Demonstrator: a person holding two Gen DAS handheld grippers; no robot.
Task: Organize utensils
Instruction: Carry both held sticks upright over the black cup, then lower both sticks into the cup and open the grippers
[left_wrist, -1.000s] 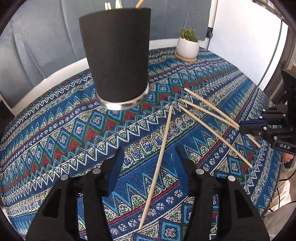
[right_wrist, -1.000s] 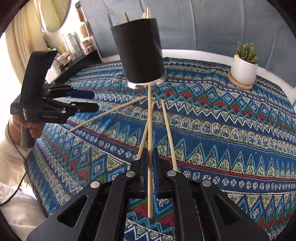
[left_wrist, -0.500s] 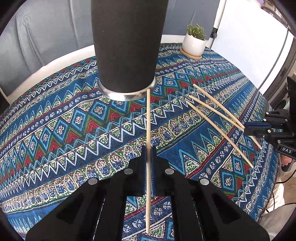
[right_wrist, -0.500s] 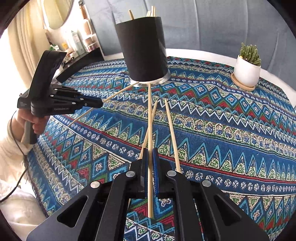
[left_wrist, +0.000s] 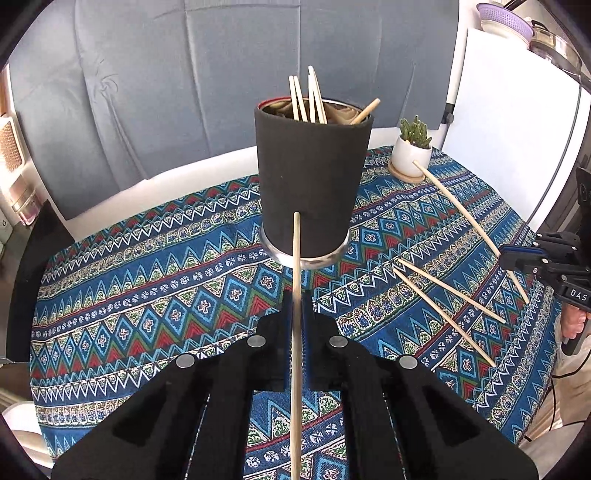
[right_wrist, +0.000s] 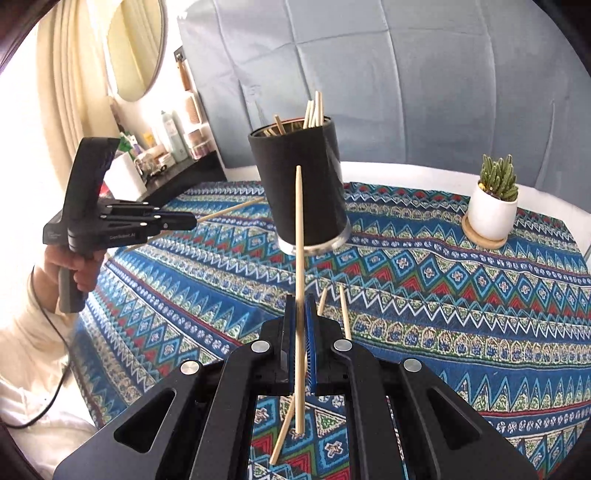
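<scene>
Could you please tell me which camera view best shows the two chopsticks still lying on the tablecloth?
The left wrist view: both loose chopsticks lie in full view right of the black holder. In the right wrist view the right gripper hides most of them.

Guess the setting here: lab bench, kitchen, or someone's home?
Most likely a home living space, not a lab. A grey upholstered sofa backs the table, which wears a patterned cloth and a potted succulent. A round mirror hangs over a shelf of bottles.

Grey padded wall (left_wrist: 166, 92), round mirror (right_wrist: 136, 48)
</scene>
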